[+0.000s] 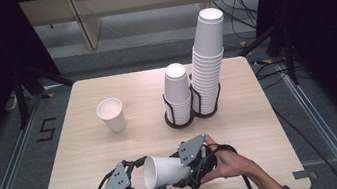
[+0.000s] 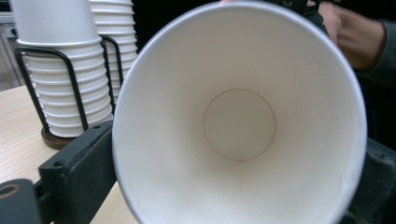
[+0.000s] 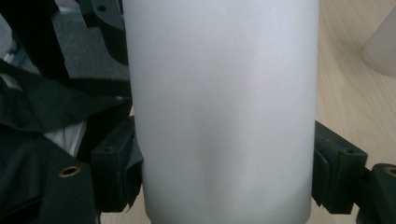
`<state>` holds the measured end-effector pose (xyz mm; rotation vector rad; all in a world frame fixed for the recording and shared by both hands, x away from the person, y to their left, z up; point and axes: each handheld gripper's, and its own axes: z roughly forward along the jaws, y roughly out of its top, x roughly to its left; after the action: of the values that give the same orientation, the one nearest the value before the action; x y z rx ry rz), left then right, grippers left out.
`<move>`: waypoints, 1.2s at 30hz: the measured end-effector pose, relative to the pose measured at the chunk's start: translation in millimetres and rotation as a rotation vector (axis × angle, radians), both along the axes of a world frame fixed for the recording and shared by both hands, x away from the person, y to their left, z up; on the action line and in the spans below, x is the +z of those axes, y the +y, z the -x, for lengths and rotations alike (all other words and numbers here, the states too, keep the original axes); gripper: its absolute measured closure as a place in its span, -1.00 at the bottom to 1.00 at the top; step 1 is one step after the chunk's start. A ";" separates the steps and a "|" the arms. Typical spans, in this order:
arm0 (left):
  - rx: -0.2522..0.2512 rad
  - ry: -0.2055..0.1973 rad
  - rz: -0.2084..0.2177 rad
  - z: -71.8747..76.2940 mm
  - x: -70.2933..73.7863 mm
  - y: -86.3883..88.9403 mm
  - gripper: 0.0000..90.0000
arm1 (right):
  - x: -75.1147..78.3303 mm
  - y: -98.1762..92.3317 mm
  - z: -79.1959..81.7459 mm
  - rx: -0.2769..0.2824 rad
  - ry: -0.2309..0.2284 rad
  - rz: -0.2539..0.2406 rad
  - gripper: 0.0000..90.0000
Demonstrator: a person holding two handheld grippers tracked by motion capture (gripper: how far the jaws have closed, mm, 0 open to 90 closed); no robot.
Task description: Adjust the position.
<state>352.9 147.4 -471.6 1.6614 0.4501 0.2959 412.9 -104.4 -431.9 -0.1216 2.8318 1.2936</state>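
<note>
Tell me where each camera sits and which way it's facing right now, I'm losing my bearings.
High view: above the person's side of the table, looking forward and down; both hands, left hand-held gripper and right hand-held gripper show.
Left gripper view: on the left hand-held gripper, looking into the paper cup's open mouth; its jaws flank the rim.
Right gripper view: on the right hand-held gripper, facing the cup's outer wall, jaws pressed on both sides.
Shared: the same paper cup; high and left gripper views share the stacked cups in the wire holder.
</note>
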 end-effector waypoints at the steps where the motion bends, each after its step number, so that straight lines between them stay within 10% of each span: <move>1: 0.004 0.004 -0.006 -0.1 -0.8 -0.2 -0.89 | 0.1 -0.6 -0.6 0.000 0.005 -0.011 -0.45; 9: 0.009 0.039 0.091 0.3 2.5 0.7 -0.83 | -2.6 3.6 -0.2 -0.018 0.019 -0.038 -0.46; 36: 0.010 0.019 0.088 0.4 7.4 4.8 -0.69 | -9.6 7.2 1.0 -0.061 0.061 -0.015 -0.44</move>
<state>352.5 152.1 -464.2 1.5775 0.4793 0.2650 411.9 -97.2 -441.5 0.0040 2.8505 1.3285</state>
